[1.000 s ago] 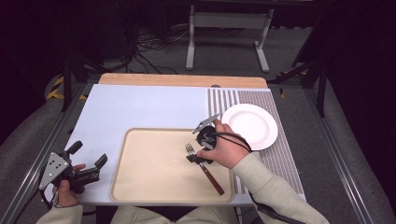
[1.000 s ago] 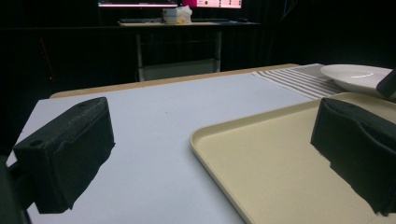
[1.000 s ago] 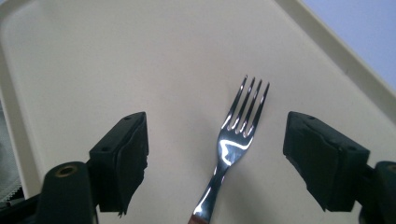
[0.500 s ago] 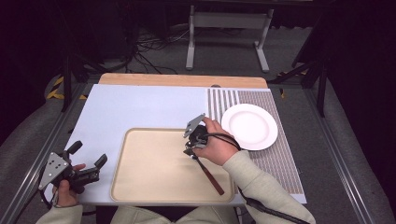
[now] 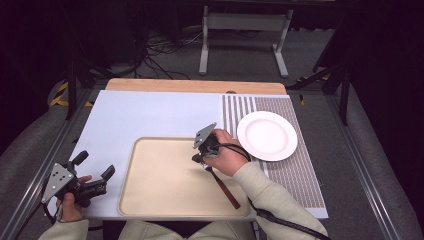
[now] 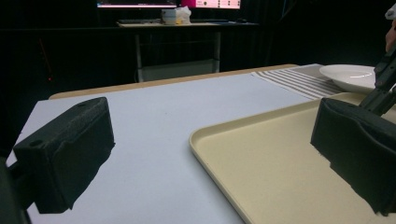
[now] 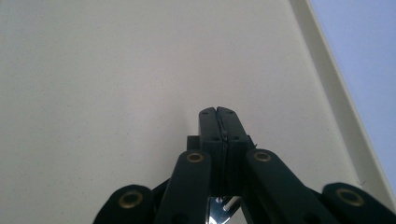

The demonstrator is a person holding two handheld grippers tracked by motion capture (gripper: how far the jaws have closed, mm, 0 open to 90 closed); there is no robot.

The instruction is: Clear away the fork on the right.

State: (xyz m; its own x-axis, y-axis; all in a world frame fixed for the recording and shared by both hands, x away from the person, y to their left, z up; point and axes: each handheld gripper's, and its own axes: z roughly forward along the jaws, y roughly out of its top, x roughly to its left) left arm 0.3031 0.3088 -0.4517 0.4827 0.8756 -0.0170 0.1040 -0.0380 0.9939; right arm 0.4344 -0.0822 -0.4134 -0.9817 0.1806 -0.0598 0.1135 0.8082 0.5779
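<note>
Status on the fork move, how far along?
Done: the right hand-held gripper is shut on the wooden-handled metal fork near its tines, over the beige plastic tray.
In hand: the handle slants down toward the tray's near edge; whether it touches is unclear.
Left: the round white plate is bare, so no placement there yet. The left hand-held gripper is open off-tray.

Lab: dark curtained room, metal-framed table [image 5: 165,112], floor cables [image 5: 160,47].
</note>
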